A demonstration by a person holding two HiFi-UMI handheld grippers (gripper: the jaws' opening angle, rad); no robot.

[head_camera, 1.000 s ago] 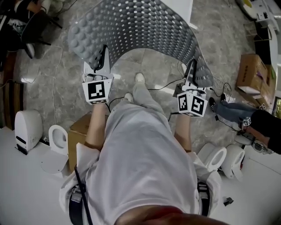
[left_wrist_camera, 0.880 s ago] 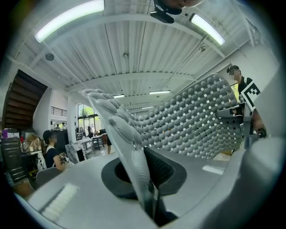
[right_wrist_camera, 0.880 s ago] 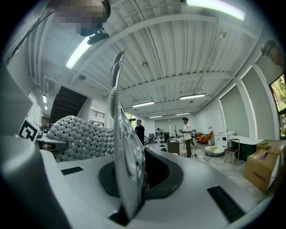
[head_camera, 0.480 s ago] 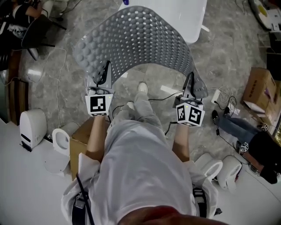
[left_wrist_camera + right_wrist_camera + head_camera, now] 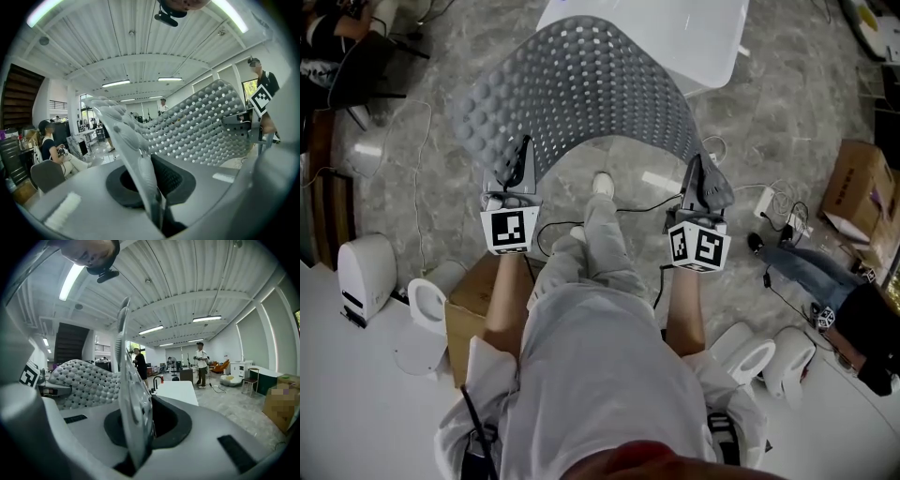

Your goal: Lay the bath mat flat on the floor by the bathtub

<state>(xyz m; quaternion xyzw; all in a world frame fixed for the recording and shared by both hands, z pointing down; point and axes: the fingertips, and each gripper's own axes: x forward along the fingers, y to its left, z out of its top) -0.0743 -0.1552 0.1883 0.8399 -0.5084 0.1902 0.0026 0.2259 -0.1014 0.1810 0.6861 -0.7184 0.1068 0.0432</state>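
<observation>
A grey perforated bath mat (image 5: 581, 89) with round bumps hangs stretched between my two grippers, arching up and away from me above the marble floor. My left gripper (image 5: 514, 173) is shut on the mat's near left corner, and my right gripper (image 5: 701, 183) is shut on its near right corner. In the left gripper view the bath mat (image 5: 197, 126) rises edge-on from the shut jaws and curves away to the right. The right gripper view shows the bath mat (image 5: 133, 413) standing upright out of the jaws. The white bathtub (image 5: 675, 37) lies beyond the mat's far edge.
A cardboard box (image 5: 473, 291) and white toilets (image 5: 417, 314) stand at my lower left. More white fixtures (image 5: 769, 356) sit at the lower right, with cables (image 5: 769, 211) and another box (image 5: 858, 192) on the floor. A person (image 5: 853, 309) sits at the right edge.
The view has moved forward: the white bathtub has come further into the frame beyond the mat. Both grippers keep their hold on the mat's corners.
</observation>
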